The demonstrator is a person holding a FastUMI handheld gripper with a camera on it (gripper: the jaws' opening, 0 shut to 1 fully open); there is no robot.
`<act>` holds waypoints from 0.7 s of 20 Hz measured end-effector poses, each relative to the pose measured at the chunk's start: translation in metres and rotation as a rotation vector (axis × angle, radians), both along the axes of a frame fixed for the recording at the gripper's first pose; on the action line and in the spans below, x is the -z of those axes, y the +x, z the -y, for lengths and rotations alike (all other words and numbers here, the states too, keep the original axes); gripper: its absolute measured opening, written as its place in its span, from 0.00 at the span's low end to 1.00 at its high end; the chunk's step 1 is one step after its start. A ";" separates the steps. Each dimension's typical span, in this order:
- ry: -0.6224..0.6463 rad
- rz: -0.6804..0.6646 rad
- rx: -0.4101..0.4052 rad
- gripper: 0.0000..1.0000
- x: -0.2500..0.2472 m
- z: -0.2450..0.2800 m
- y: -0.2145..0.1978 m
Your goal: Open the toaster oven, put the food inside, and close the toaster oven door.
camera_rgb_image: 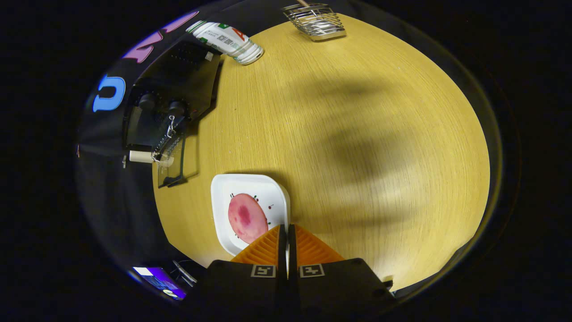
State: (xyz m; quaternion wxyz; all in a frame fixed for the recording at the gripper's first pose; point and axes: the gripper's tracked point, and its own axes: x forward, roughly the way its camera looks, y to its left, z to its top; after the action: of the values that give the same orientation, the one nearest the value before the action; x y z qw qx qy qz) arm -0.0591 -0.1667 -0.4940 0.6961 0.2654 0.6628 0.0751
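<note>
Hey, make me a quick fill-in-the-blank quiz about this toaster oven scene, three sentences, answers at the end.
1. The pink slice of food lies on a white ____.
2. The orange fingers of the hand-held gripper are ____, closed at the plate's rim.
3. The toaster oven stands on a ____ table, near a lying bottle and a wire rack.

Missing words: plate; shut; wooden

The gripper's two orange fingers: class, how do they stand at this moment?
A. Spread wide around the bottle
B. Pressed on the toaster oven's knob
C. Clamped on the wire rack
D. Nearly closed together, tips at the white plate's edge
D: the gripper has its orange fingers almost together, tips at the rim of the white plate carrying the pink food.
</note>
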 end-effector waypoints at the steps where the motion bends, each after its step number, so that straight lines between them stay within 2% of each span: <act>1: 0.018 0.000 0.025 0.05 -0.002 0.000 -0.003; 9: 0.115 0.028 0.225 0.05 -0.045 -0.023 -0.026; 14: 0.171 0.038 0.400 0.05 -0.083 -0.069 -0.034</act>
State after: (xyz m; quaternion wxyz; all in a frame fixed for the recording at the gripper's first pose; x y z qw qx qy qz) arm -0.0935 -0.0974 -0.4113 0.6845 0.4482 0.5750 -0.0034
